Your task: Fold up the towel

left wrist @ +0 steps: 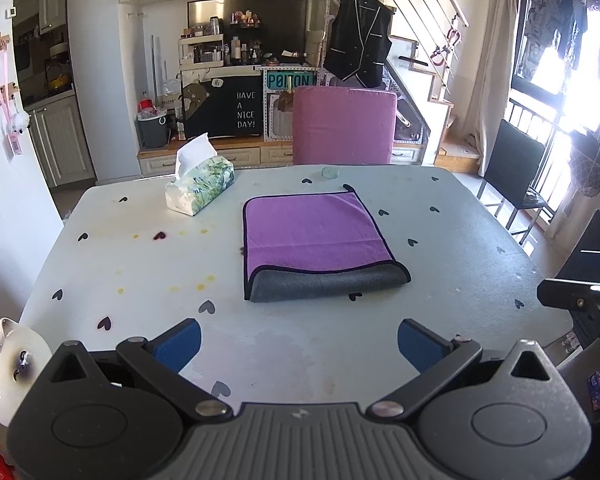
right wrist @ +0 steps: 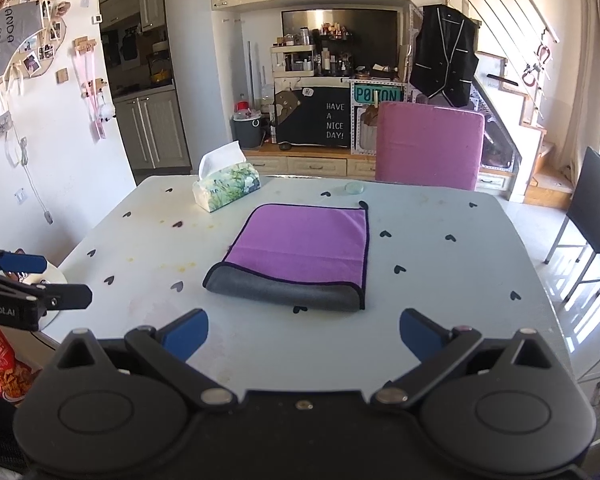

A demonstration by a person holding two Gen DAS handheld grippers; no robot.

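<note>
While the purple microfibre towel with grey underside point(left wrist: 316, 240) lies folded once mid-table point(left wrist: 460, 280), my left gripper point(left wrist: 298, 346) and right gripper point(right wrist: 304, 336) hover empty, jaws spread. I'd pinch both near corners together and carry them evenly across.

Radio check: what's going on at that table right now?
Left gripper and right gripper open, empty. Towel folded over, flat on table. Tissue pack off to the side, nothing blocking.
</note>
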